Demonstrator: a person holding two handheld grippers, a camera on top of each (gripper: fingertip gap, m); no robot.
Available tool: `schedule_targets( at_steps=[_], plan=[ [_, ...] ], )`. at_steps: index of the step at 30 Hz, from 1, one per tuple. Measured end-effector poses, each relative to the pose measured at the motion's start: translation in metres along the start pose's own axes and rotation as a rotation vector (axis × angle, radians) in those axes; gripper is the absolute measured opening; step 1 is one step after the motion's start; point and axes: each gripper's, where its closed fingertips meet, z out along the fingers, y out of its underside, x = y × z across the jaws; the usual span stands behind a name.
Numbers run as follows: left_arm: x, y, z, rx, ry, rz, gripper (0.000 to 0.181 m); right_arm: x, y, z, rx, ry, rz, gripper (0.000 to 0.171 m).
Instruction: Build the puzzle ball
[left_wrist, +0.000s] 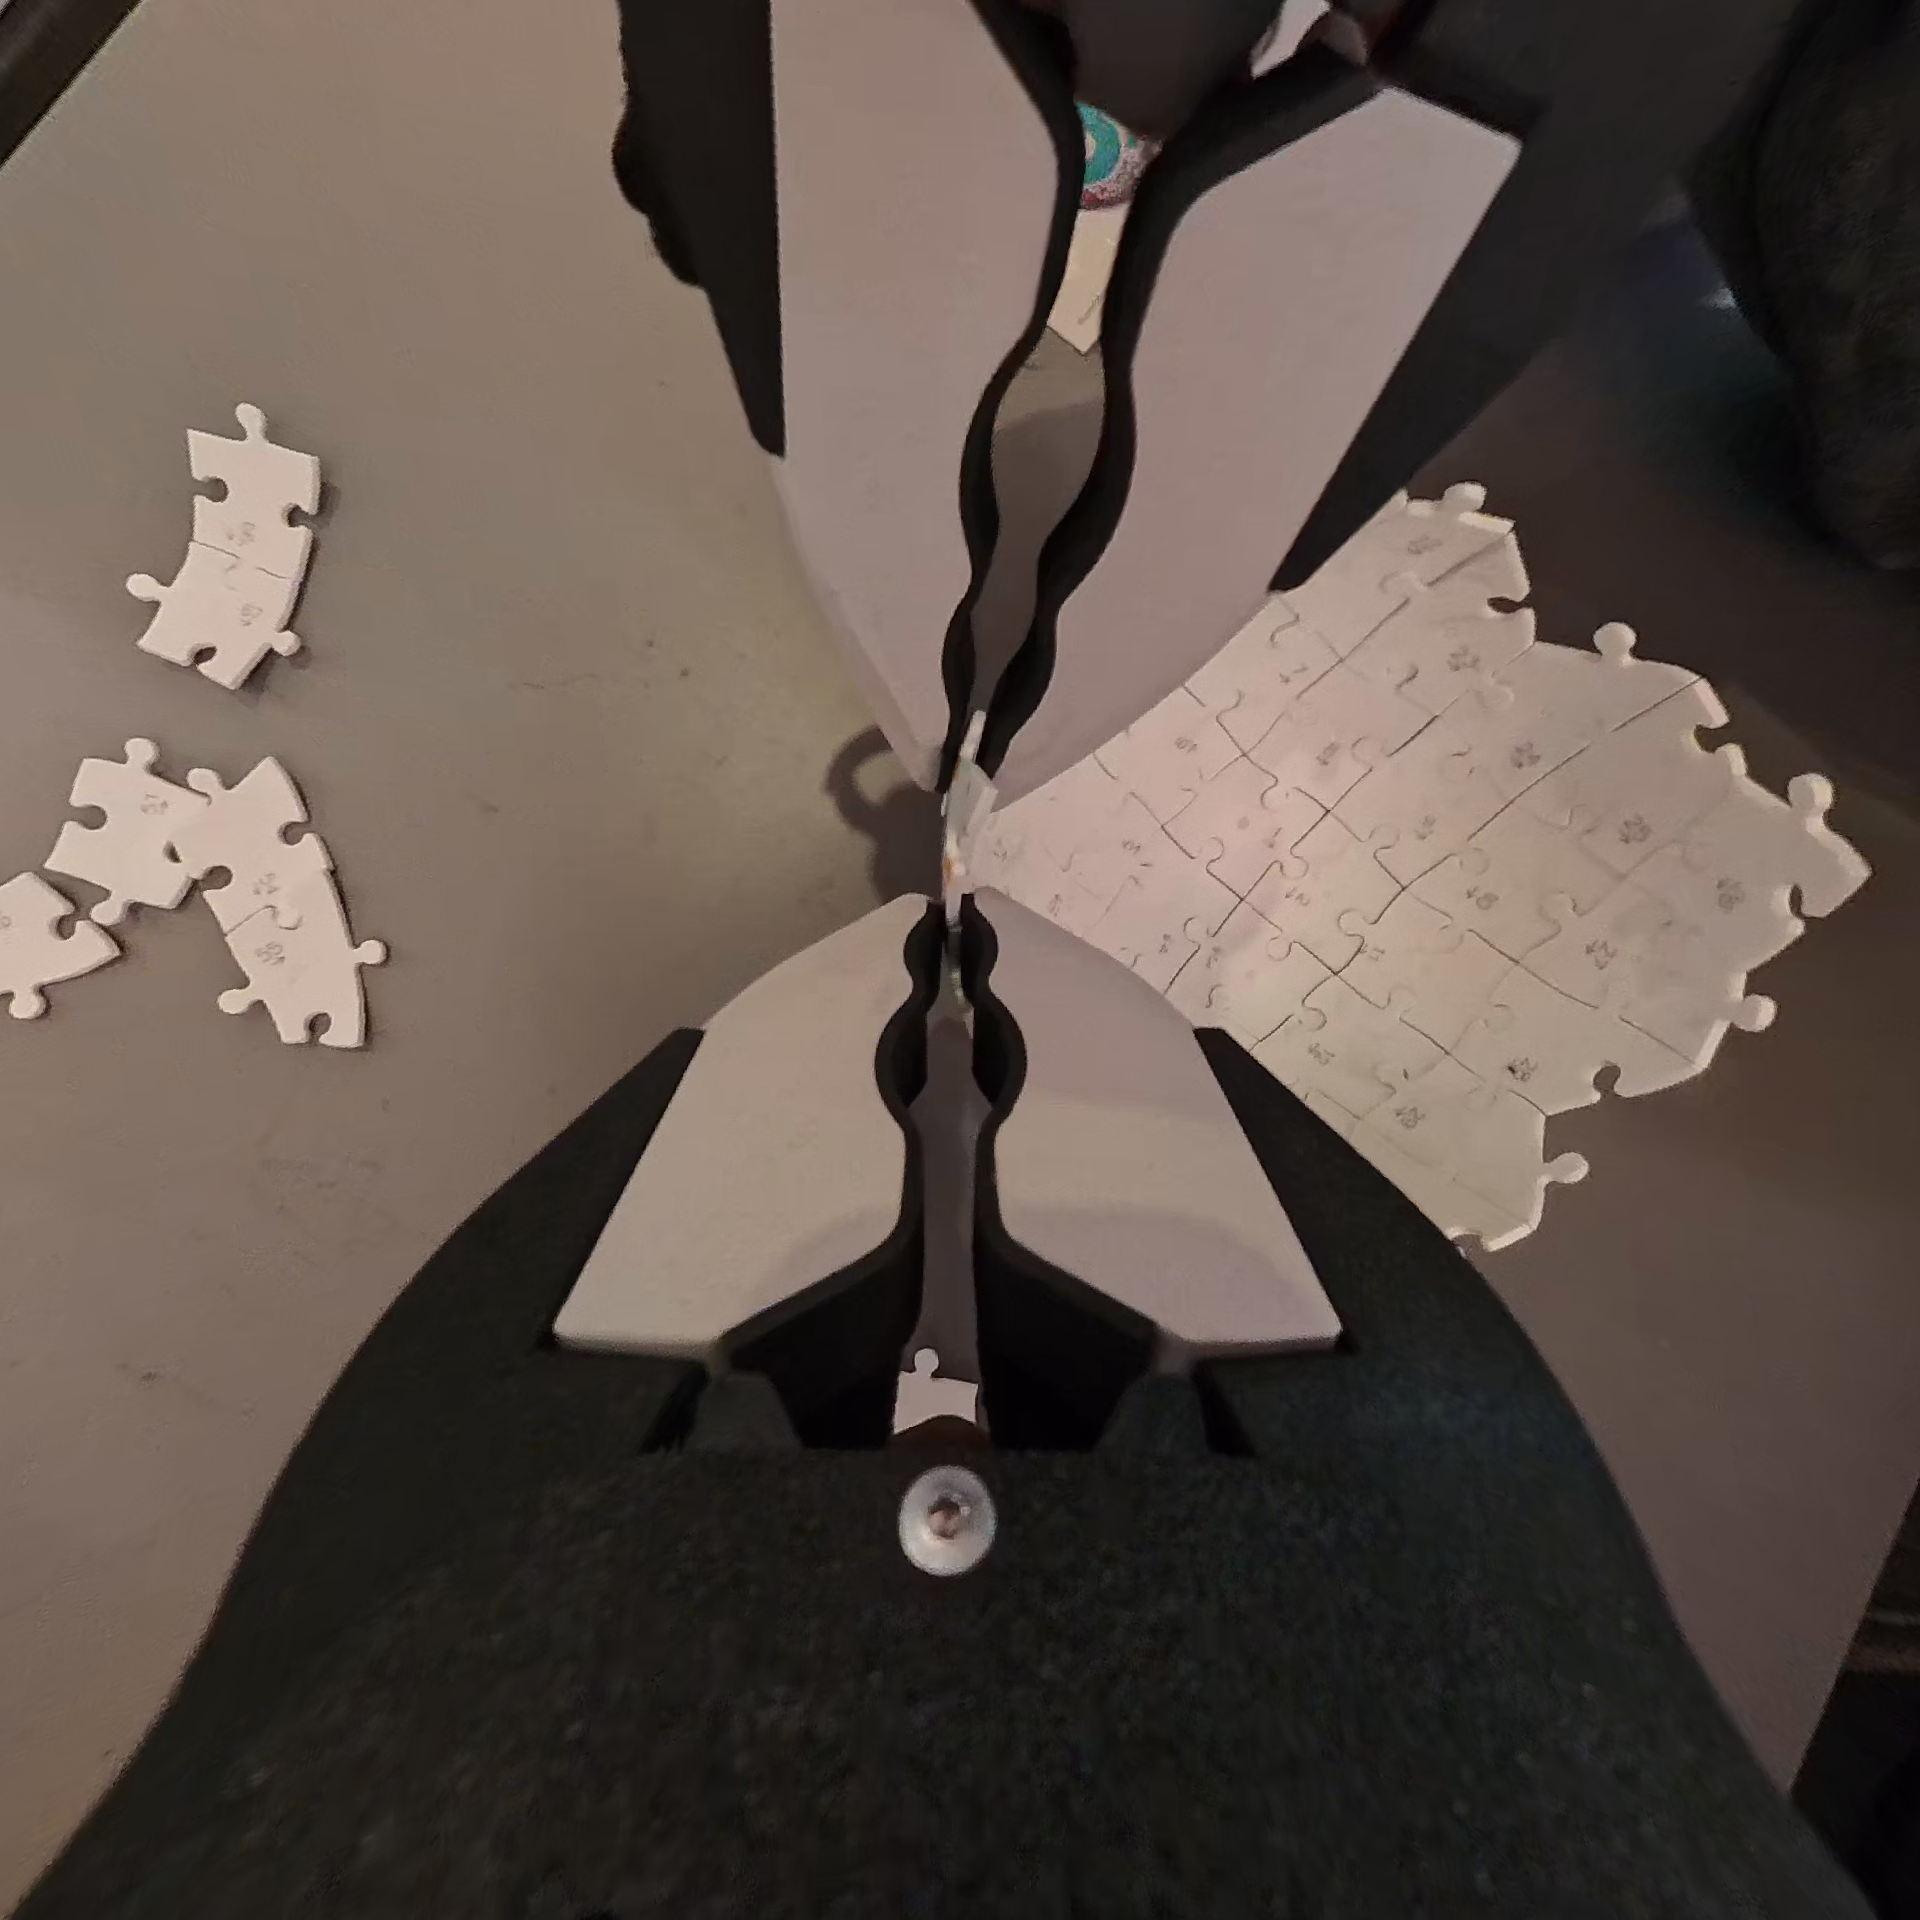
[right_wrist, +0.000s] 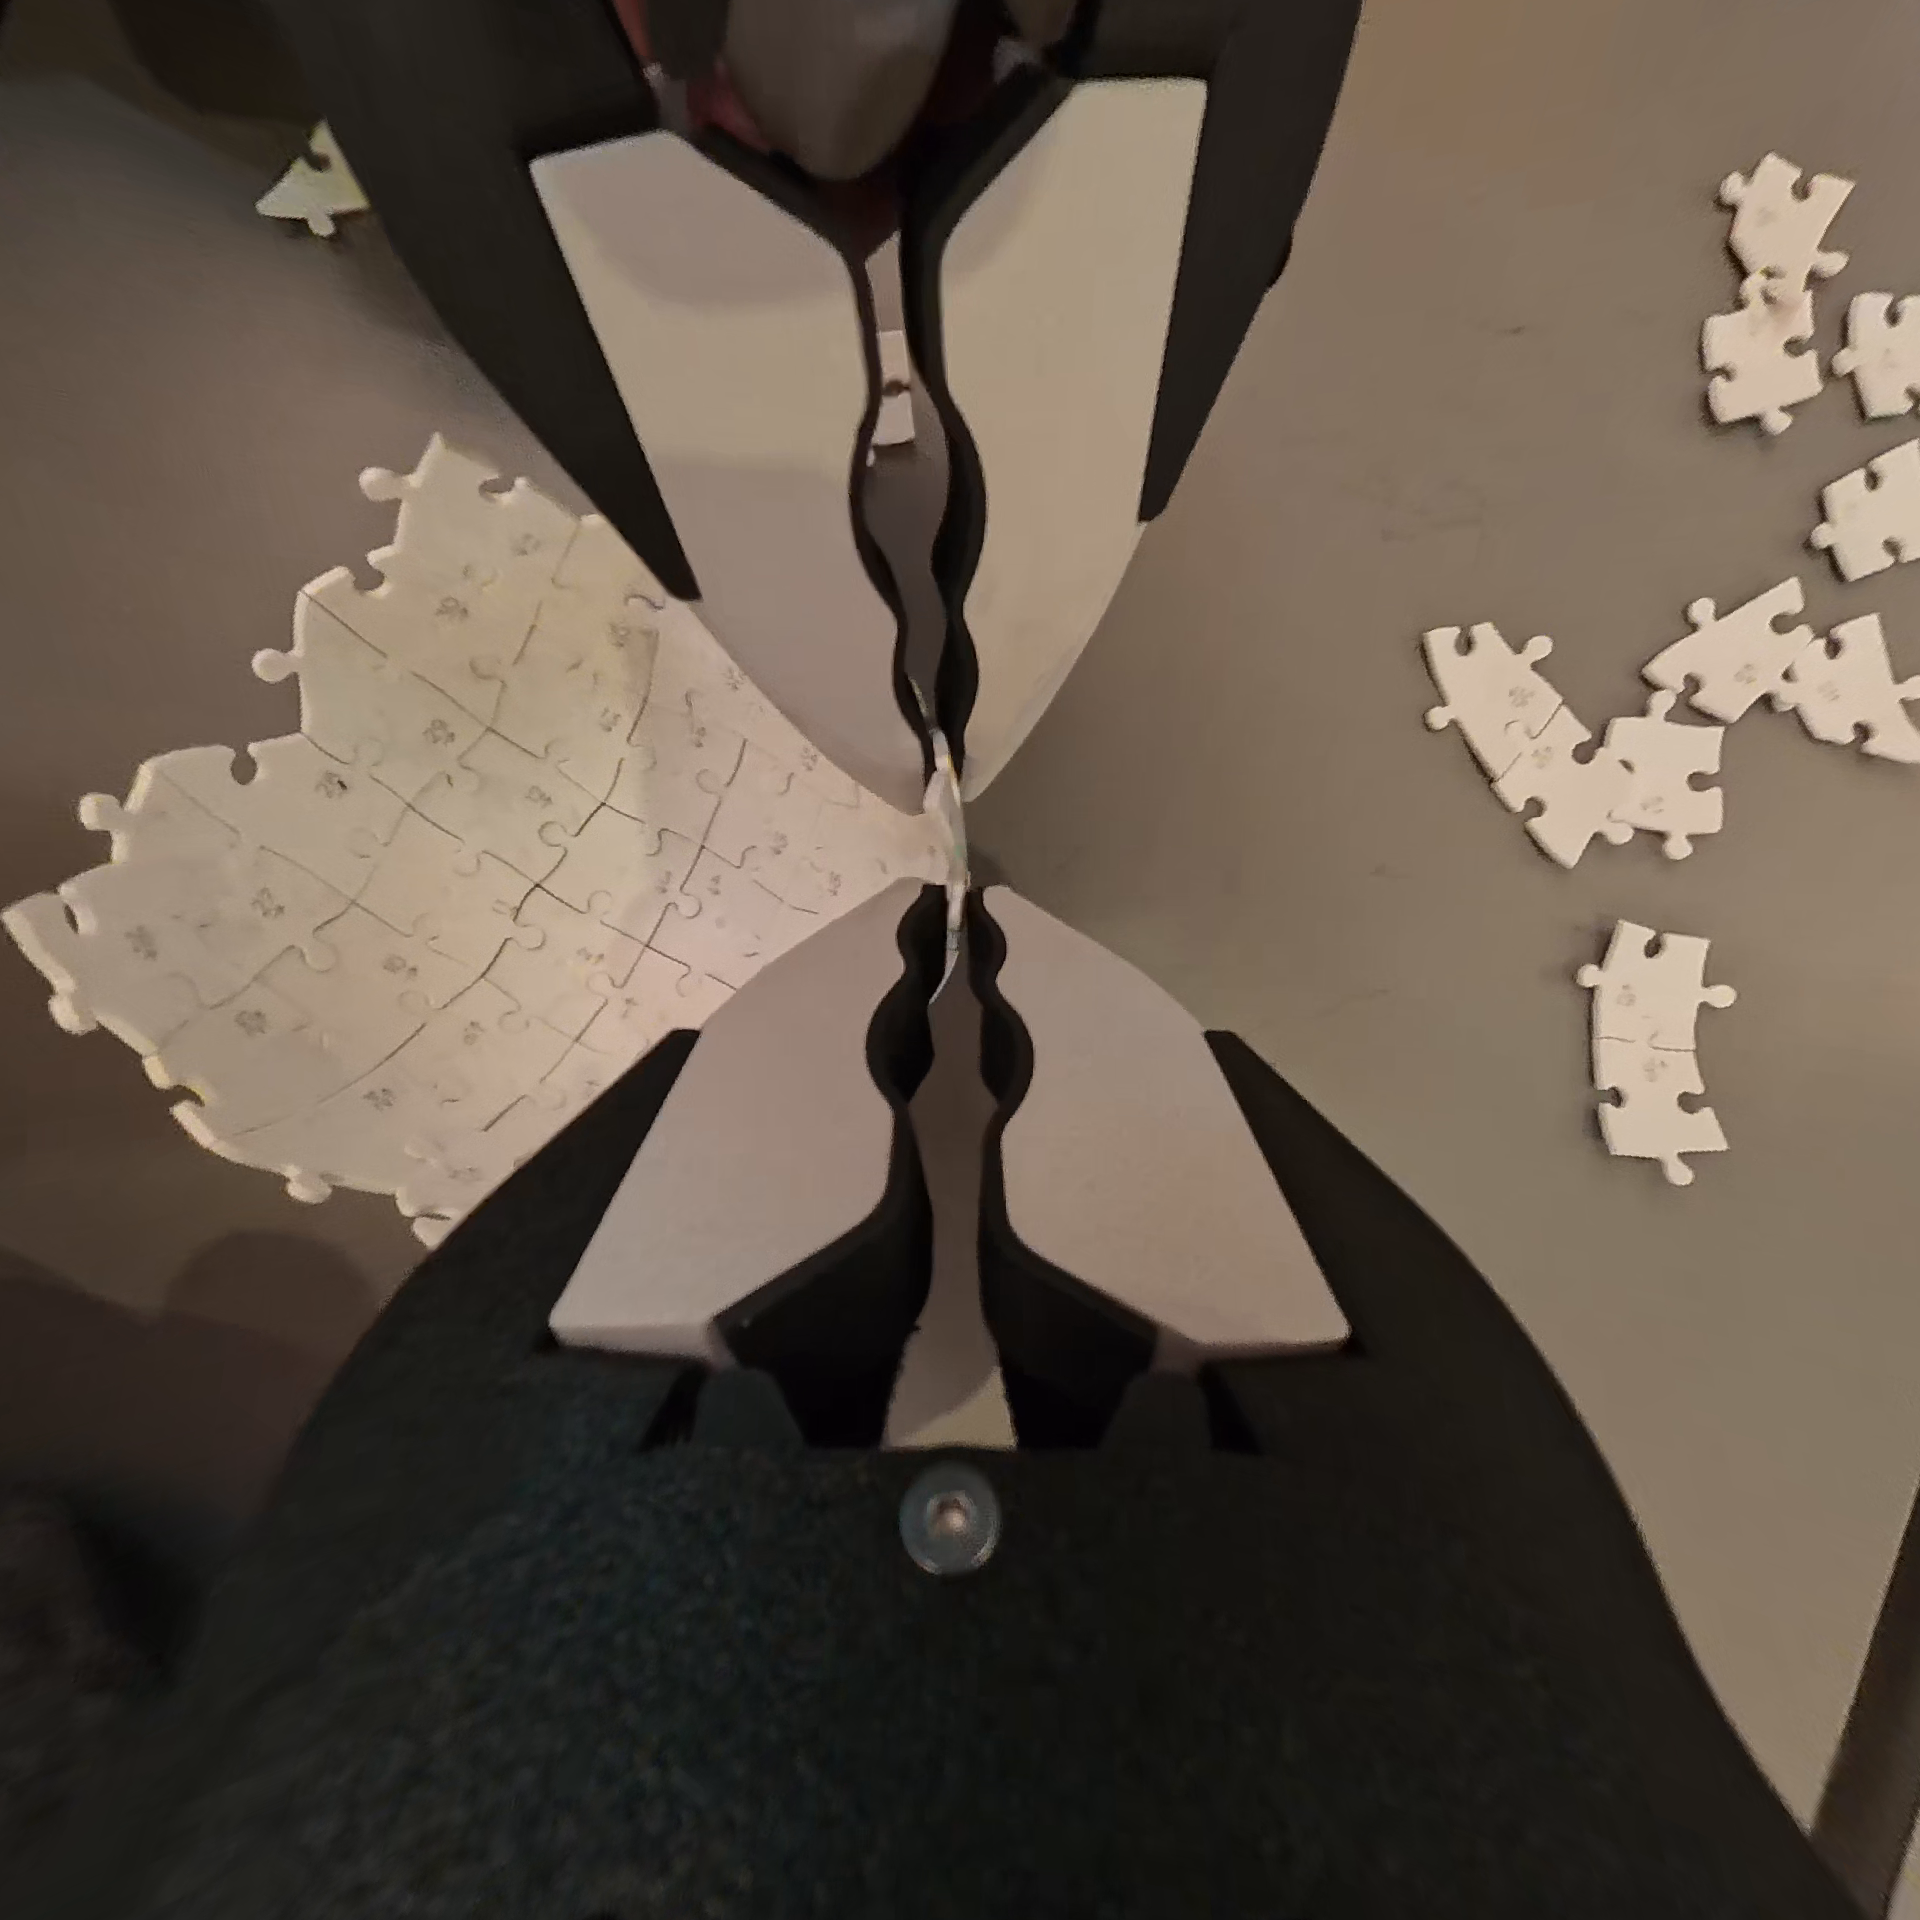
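Two black grippers with wavy inner edges meet nose to nose over a grey table (left_wrist: 520, 312). The left gripper (left_wrist: 951, 925), rising from the bottom of its own view, has its fingers pressed together on the thin edge of the assembled puzzle sheet (left_wrist: 1455, 862). The right gripper (right_wrist: 951, 925) is likewise pinched tight on that same edge, opposite the left one. The sheet is a curved, fan-shaped panel of many joined white pieces, blank side showing with small markings on each piece. It flares away from the pinch point, held up off the table. Lying flat on the table, well apart from the sheet, are loose white pieces (left_wrist: 229, 551), some joined in short curved strips of two or three (right_wrist: 1657, 1049), others overlapping in a small scatter (right_wrist: 1590, 758).
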Motion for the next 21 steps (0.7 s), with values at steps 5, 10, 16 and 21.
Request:
schedule_targets(
  at_steps=[5, 10, 16, 21],
  plan=[
    [-0.0001, -0.001, -0.0001, 0.006, 0.002, -0.004, 0.002, -0.0009, -0.0025, 0.0039, -0.013, -0.003, -0.029, 0.016],
    [0.0024, -0.0049, -0.002, 0.036, 0.035, -0.031, 0.002, -0.0018, -0.0027, 0.0074, -0.045, -0.017, -0.034, 0.006],
    [0.0011, -0.002, -0.0034, 0.027, 0.03, -0.023, 0.003, -0.0017, -0.0037, 0.0076, -0.068, -0.031, -0.027, 0.005],
    [0.0007, -0.0012, -0.0053, 0.014, 0.019, -0.015, 0.002, 0.0, -0.0026, 0.0048, -0.092, -0.011, -0.017, 0.023]
  ],
)
